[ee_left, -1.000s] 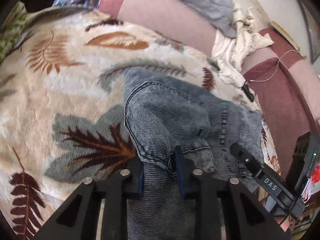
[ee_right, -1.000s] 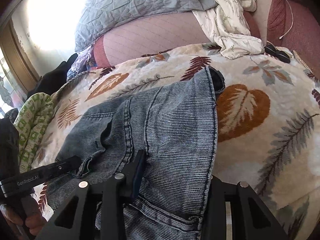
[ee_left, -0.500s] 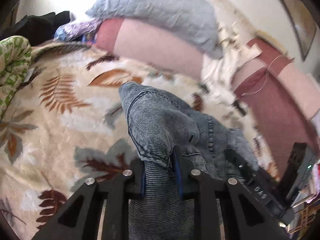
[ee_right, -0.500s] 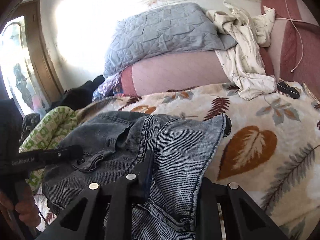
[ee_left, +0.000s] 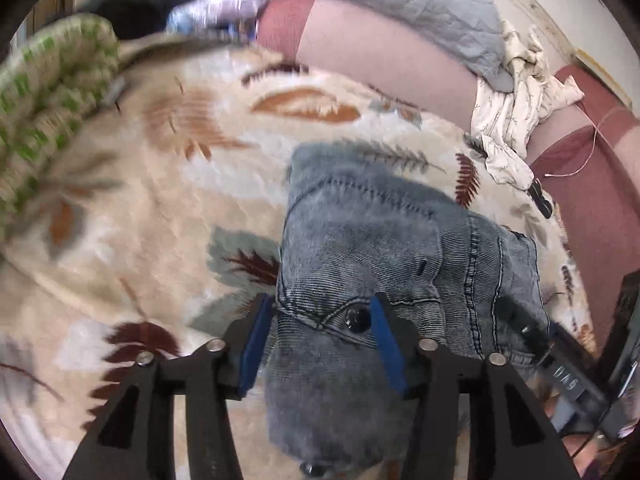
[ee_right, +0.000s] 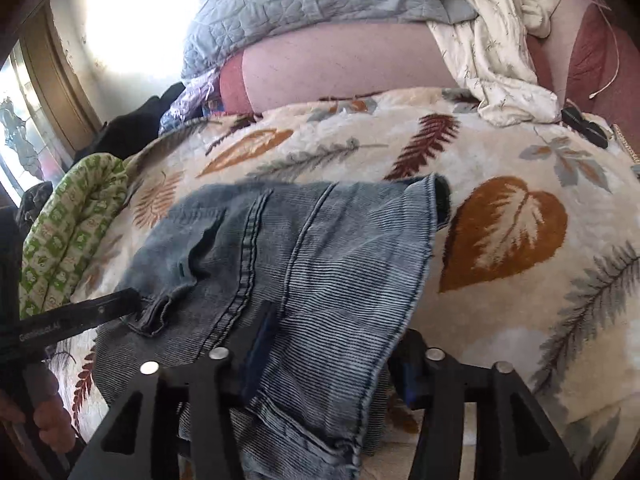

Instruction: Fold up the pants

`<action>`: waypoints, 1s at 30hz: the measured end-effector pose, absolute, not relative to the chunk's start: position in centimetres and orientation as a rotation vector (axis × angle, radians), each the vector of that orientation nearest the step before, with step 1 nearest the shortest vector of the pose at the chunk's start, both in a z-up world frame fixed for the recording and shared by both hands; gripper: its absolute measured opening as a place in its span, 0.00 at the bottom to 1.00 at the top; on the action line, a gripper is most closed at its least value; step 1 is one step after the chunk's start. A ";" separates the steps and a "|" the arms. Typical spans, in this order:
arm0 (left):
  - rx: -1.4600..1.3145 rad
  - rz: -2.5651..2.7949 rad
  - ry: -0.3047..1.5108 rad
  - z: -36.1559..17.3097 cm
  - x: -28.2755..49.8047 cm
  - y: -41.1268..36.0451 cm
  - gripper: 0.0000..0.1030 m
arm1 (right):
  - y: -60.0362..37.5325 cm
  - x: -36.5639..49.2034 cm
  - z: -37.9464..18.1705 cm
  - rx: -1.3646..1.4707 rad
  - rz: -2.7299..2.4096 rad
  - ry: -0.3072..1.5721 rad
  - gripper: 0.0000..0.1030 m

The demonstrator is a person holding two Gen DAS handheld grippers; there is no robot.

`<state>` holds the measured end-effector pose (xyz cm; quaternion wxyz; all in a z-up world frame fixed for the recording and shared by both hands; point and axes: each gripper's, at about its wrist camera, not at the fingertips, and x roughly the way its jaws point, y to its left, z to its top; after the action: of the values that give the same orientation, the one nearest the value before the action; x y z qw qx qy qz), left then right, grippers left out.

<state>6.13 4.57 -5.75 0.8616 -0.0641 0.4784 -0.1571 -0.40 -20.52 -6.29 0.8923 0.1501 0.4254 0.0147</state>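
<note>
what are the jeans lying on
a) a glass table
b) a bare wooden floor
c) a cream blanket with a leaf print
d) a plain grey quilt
c: the jeans lie spread on the cream blanket printed with brown and grey leaves, which shows around them in both wrist views; the grey quilt is piled further back, apart from them.

Bedding and loose clutter on the bed

A cream leaf-print blanket (ee_right: 500,168) covers the bed. Along its far edge lies a pink bolster (ee_right: 340,68) with a grey quilted cover (ee_right: 304,0) heaped on it and a crumpled cream sheet (ee_right: 492,52) draped over its right end. A small black object (ee_right: 586,126) sits near the far right corner. A green patterned cloth (ee_right: 68,232) is bunched along the left edge.
</note>
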 end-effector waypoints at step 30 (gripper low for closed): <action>0.165 -0.094 0.535 2.3 -5.3 6.7 0.88 | -15.7 -16.4 9.1 0.323 0.079 0.428 0.88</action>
<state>-5.25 6.68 2.28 0.9600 0.0812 0.2641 -0.0463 -16.37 -15.69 9.07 0.9636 0.1595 0.2112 0.0390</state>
